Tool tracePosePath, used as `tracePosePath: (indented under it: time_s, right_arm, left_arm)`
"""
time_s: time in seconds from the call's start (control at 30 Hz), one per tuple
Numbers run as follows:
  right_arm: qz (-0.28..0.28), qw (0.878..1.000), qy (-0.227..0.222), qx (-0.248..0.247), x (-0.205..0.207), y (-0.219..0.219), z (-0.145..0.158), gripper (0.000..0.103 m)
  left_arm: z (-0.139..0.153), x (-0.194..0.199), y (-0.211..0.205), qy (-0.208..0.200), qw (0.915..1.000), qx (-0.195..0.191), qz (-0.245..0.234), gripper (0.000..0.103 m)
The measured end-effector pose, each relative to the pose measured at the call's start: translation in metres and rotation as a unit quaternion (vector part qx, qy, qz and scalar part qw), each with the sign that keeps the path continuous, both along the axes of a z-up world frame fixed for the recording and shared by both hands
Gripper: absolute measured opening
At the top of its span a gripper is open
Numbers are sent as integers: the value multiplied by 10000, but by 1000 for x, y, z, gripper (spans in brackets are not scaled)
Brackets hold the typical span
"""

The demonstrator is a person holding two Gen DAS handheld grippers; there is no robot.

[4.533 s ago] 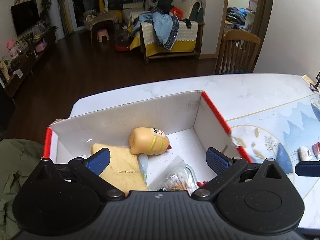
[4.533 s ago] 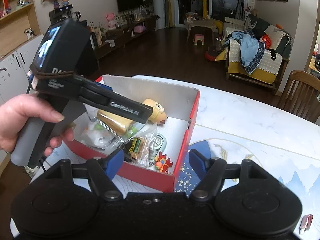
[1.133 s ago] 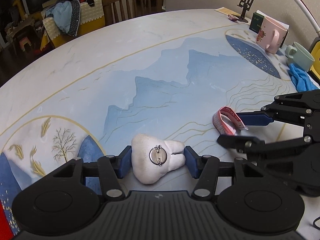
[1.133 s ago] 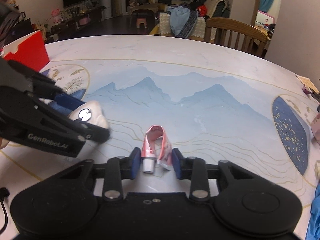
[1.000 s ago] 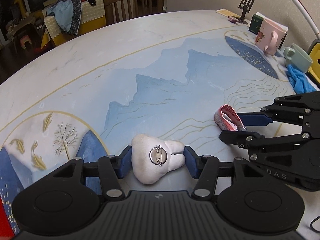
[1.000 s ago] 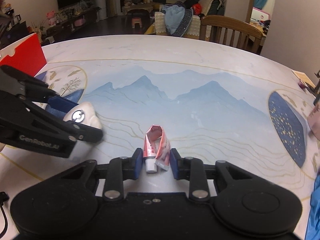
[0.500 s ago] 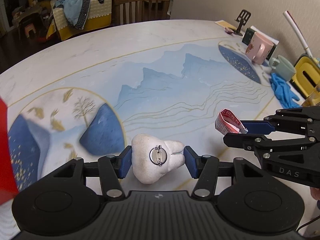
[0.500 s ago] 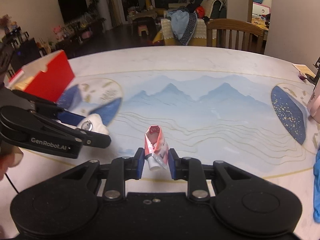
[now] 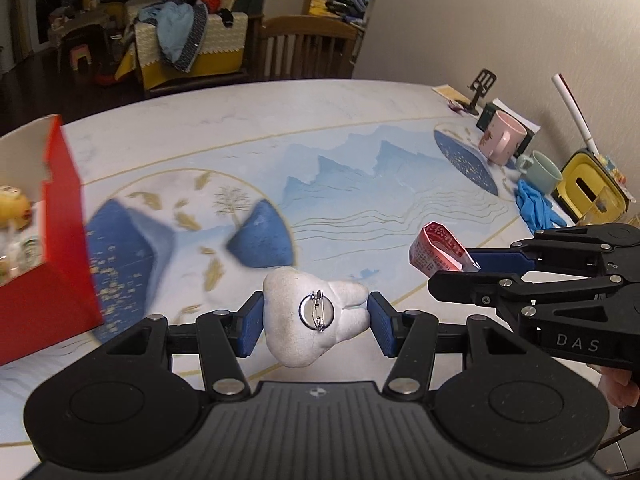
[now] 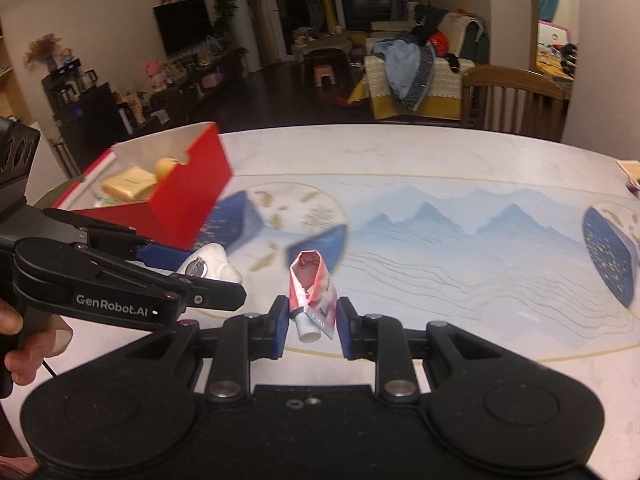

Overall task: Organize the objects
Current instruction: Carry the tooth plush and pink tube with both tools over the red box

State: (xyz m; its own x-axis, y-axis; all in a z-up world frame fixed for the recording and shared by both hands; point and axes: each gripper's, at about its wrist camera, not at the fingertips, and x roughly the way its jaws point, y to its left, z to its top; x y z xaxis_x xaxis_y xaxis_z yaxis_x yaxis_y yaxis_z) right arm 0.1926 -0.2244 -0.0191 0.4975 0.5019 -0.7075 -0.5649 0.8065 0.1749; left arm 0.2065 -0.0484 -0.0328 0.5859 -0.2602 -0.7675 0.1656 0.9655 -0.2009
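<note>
One plush tooth [image 9: 316, 320] (pin-backed), one rolled tube [image 10: 312, 296], both clamped.

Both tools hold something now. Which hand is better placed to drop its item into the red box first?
Left, probably. The left tool grips the white tooth-shaped badge and is on the red box side. The right tool, holding the pink tube, is farther away from it.

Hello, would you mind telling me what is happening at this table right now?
A person is tidying small things with a gripper in each hand. The left gripper is shut on a white tooth-shaped plush badge, and the right gripper is shut on a rolled-up pink tube. Both are held above the table, near the red box that already holds other items.
</note>
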Motion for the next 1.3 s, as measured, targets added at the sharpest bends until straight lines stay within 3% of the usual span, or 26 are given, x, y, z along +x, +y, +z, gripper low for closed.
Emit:
tracePosePath:
  time_s: [0.33,0.63,0.97,1.3]
  right_arm:
    - [381,9991,-145,99,-13,71,25,25]
    - [605,9979,-91,192,-8,139,39,25]
    - [937,9955,-157,16,0,220,39,25]
    - [908,9957,-5,-177,26,279,25,25]
  left_arm:
    - [27,-27,71,-127,9988,-43,461,54]
    - [34,-40,143,-200,9970,23,745,54]
    - [31,-43,224,-186,9940,219,1054,54]
    - [29,-33,288,-165,9893,584,1330,54]
